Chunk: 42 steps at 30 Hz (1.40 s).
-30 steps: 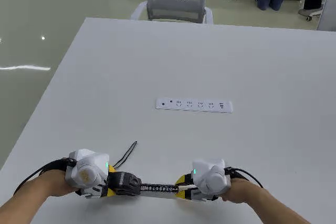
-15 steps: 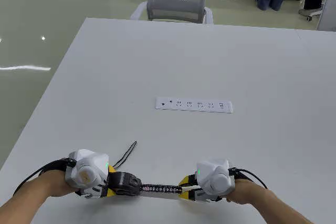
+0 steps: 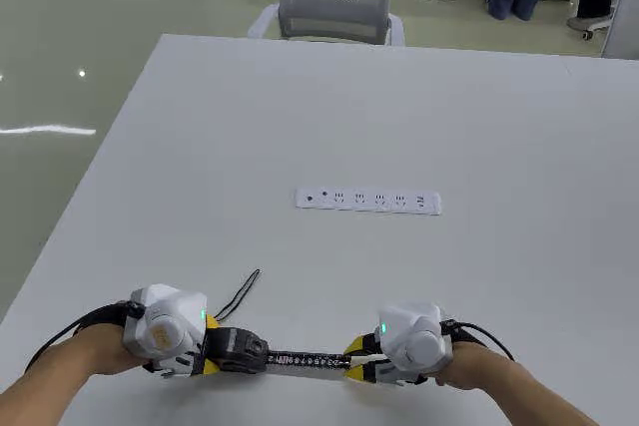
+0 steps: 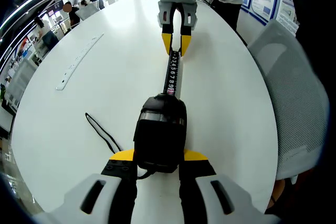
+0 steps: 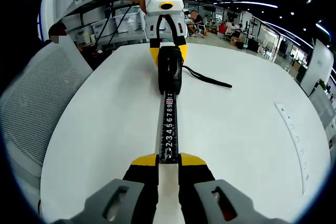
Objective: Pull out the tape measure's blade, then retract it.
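Left gripper [image 4: 159, 157] clamps the black plastic tape measure case [image 4: 160, 129], whose numbered steel blade [image 5: 169, 124] runs straight ahead over the white tabletop [image 3: 349, 117] to the right gripper [image 5: 168, 160], pinched shut on the blade's tip, thin black wrist strap [image 4: 102, 132] lying just left of the case.

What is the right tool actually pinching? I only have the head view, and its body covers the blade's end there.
Observer: In the right gripper view the right tool is shut on the very end of the blade, whose printed face looks up at the camera.
Operator: And the other end?
Observer: The left gripper view shows the left tool shut on the sides of the black case, its mouth pointing at the right tool.
Operator: Can the scale be read?
Observer: Yes, in the right gripper view the numerals 2 to 9 are legible on the blade.
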### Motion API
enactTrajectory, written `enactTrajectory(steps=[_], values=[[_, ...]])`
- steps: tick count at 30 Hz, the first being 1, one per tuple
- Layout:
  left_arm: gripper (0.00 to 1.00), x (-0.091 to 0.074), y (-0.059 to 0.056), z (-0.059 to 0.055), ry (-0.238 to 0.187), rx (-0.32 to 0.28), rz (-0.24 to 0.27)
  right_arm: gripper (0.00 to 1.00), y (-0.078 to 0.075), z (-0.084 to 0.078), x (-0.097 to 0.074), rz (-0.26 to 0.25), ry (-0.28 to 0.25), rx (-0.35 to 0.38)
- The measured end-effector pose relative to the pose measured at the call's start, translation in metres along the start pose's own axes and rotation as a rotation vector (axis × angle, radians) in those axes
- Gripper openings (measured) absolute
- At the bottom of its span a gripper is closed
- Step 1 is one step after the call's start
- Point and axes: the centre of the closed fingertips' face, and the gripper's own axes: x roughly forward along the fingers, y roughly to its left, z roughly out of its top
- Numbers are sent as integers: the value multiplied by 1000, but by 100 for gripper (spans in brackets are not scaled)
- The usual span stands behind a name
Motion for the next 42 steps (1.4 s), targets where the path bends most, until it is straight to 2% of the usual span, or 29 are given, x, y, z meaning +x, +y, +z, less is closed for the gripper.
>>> enactTrajectory(steps=[42], values=[[26, 0, -1, 1, 3, -2, 2, 12, 1, -17, -19, -1, 15, 12]])
